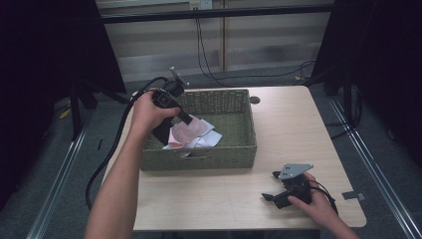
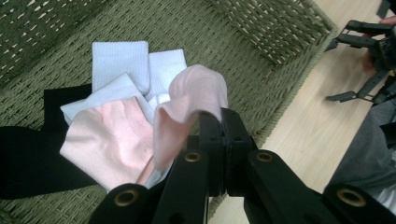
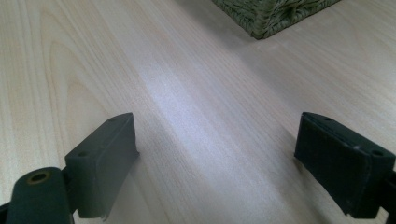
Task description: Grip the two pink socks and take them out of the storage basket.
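My left hand-held gripper [image 2: 219,123] pinches a pink sock [image 2: 187,107] just above the white socks [image 2: 122,63] in the green basket [image 1: 239,149]. My right hand-held gripper [image 1: 271,186], jaws spread wide, rests on the worktop [image 1: 209,199], well apart from the basket.

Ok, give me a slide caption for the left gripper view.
Left tongs shut on a pink sock, lifting it over the green wicker basket.
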The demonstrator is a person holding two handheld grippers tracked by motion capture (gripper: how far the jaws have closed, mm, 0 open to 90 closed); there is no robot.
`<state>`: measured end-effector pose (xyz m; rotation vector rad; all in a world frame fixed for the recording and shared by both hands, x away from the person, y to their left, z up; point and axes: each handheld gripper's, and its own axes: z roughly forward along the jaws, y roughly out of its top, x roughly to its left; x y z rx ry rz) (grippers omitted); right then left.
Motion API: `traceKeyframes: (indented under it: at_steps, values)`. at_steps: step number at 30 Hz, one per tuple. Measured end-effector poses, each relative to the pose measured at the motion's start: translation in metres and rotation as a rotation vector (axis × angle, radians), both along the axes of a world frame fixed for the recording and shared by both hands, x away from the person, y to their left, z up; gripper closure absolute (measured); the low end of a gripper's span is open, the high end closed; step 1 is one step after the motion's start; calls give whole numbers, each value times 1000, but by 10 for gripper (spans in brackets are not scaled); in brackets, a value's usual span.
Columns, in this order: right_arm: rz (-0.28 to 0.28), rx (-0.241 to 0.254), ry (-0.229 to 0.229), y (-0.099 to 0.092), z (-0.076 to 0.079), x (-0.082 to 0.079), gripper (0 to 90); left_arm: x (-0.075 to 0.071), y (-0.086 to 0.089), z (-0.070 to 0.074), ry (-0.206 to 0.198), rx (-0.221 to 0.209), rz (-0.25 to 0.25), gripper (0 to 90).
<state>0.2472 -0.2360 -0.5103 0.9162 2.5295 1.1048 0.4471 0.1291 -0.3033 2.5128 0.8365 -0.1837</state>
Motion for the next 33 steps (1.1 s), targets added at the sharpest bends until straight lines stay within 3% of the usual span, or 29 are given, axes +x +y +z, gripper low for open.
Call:
traceKeyframes:
  at_steps: [11, 33]
  values:
    - [0, 0, 0, 0, 0, 0, 121, -8, -1, 15, -1, -2, -52, 889]
    - [0, 0, 0, 0, 0, 0, 121, -22, 5, 40, -4, -17, -89, 889]
